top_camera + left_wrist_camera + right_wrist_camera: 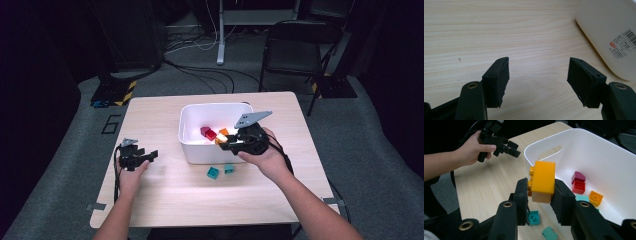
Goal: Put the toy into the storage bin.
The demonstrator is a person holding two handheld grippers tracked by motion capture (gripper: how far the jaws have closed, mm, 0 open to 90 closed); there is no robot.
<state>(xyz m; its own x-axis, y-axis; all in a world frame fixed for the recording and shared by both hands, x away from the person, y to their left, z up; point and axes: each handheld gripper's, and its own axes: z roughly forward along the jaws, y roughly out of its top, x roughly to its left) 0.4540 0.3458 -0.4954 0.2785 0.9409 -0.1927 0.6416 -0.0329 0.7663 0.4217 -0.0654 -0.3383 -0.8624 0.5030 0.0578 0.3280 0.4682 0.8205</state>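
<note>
Yellow brick clamped at the rim of the white bin

Yellow brick [543, 181], glossy moulded plastic with round studs on its left face, sits squeezed between the flat black pads of the right gripper [541, 192], just at the near rim of the white bin [599, 152]. Its lower part looks paler, a cream colour. The bin is smooth, rounded-cornered plastic with a slot handle cut in one wall, standing on a pale wood-grain table [499, 30].

Inside the bin lie a dark red sloped piece [578, 176], touching a bright red studded brick [578, 187], and beside them a small orange brick [595, 198]. Outside, just beside the bin's near wall on the table, rest two teal bricks [213, 173], one showing a round stud socket.

Well to the left of the bin, the left gripper [539, 80] hovers low over bare tabletop, its matte, blocky jaws spread wide with nothing between them. The bin's curved outer corner, bearing a printed barcode label [624, 42], lies just beyond its right jaw.
</note>
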